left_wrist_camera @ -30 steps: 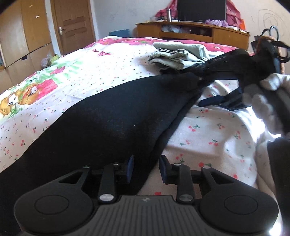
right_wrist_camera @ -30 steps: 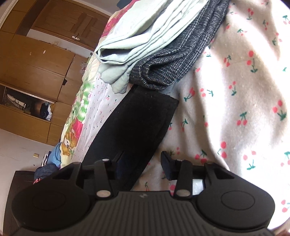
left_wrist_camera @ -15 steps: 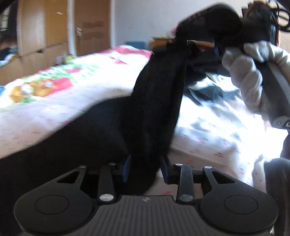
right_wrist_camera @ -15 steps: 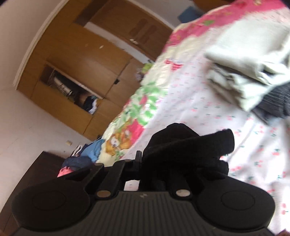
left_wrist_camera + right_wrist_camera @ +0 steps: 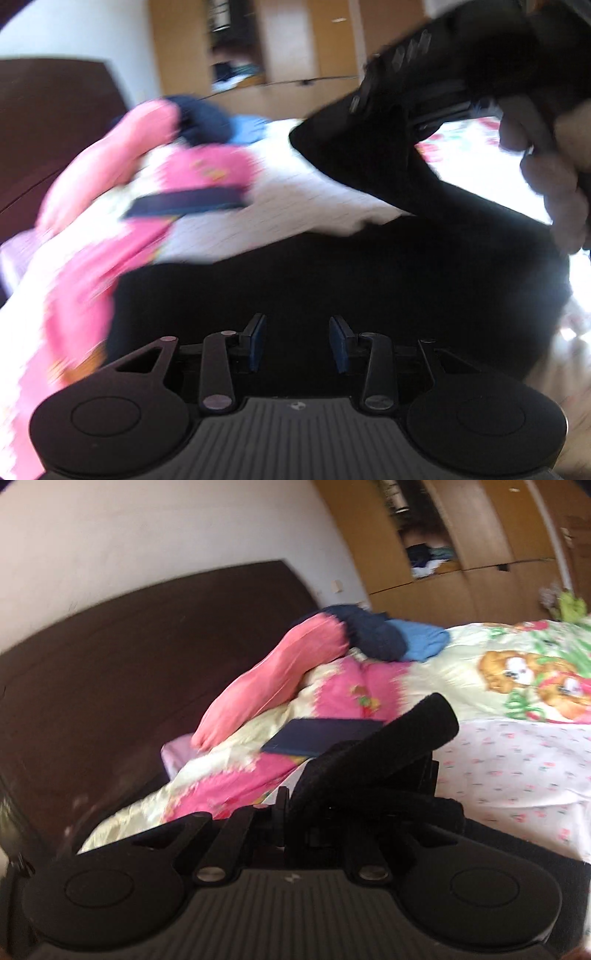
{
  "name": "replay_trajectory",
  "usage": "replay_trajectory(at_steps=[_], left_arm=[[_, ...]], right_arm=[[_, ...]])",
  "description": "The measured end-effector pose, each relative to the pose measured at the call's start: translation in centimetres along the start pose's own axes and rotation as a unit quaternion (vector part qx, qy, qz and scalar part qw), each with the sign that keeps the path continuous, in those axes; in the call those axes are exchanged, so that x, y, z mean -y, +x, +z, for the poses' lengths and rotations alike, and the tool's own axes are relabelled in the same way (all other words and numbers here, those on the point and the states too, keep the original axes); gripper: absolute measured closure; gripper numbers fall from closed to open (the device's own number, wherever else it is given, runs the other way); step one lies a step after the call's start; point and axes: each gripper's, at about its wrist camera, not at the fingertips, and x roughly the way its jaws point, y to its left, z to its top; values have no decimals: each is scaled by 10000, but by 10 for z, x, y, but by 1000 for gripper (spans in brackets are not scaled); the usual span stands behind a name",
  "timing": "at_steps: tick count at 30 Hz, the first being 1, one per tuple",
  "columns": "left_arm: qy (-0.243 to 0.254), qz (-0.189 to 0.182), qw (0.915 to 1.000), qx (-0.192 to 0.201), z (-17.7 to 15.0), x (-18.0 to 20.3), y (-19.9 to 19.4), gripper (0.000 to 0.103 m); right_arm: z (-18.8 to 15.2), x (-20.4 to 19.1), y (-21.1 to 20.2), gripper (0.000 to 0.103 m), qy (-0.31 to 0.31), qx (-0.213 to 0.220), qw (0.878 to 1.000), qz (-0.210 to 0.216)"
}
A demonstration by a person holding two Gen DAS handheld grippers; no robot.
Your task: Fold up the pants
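Note:
The black pants (image 5: 369,273) lie on the flowered bedsheet, folded over, filling the lower middle of the blurred left wrist view. My left gripper (image 5: 297,341) is open just above the black cloth, its blue pads apart with nothing between them. My right gripper (image 5: 354,812) is shut on a bunched end of the black pants (image 5: 406,738), which rolls up over its fingers. In the left wrist view the right gripper (image 5: 354,155) holds that end up at the upper right, above the rest of the pants.
A pink pillow (image 5: 273,679) and dark blue and light blue clothes (image 5: 391,635) lie by the dark brown headboard (image 5: 110,672). A flat dark blue item (image 5: 321,736) lies on the sheet. Wooden wardrobes (image 5: 480,546) stand behind the bed.
My right gripper has carried the pants end from the foot of the bed toward the headboard, folding the pants over. My left gripper has turned the same way; both views are blurred.

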Motion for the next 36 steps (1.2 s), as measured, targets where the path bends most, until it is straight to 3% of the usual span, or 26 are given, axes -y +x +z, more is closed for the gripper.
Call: replay_trajectory(at_steps=[3,5,7,10,13,15,17,19,21,25,27,30,34,36], left_arm=[[-278,148,9995,-11,-21,-23,-9,53],[-453,113,9989,16,-31,-30,-11,52],[-569,84,9983,37,-41,-34,-12,52],[-590,17,9982,126,-48,-37,-11,51],[-617,-40,9979,190,-49,-40,-11,51],[-661,-80,9975,222,-51,-44,-12,51],[-679,-82,9974,234,-52,-42,-14,51],[-621,-60,9978,221,-55,-40,-17,50],[-578,-45,9981,220,-59,-39,-20,50],[-722,-107,9970,265,-62,-43,-31,50],[-734,-99,9969,262,-61,-46,-33,50],[-676,-73,9975,208,-58,-46,-30,50],[-672,-85,9975,202,-58,-45,-28,49],[-668,-94,9975,210,-60,-45,-28,49]], right_arm=[[-32,-58,44,95,-1216,-610,9907,64],[-64,-91,58,94,-2367,-843,9678,-120],[-88,-106,57,93,-3116,-777,9466,-275],[-97,-108,55,87,-3482,-691,9342,-348],[-92,-114,57,87,-3679,-512,9268,-558],[-92,-127,59,87,-4052,-336,9117,-597],[-98,-139,59,87,-4431,-207,8948,-509],[-102,-146,57,93,-4572,-149,8889,-239],[-106,-153,58,94,-4751,-130,8795,-244],[-103,-155,61,94,-4601,-118,8872,-310],[-105,-156,61,91,-4698,-103,8819,-378],[-113,-152,67,63,-4856,-41,8725,-539],[-111,-138,75,63,-4437,-217,8941,-563],[-112,-136,79,63,-4398,-218,8959,-584]])
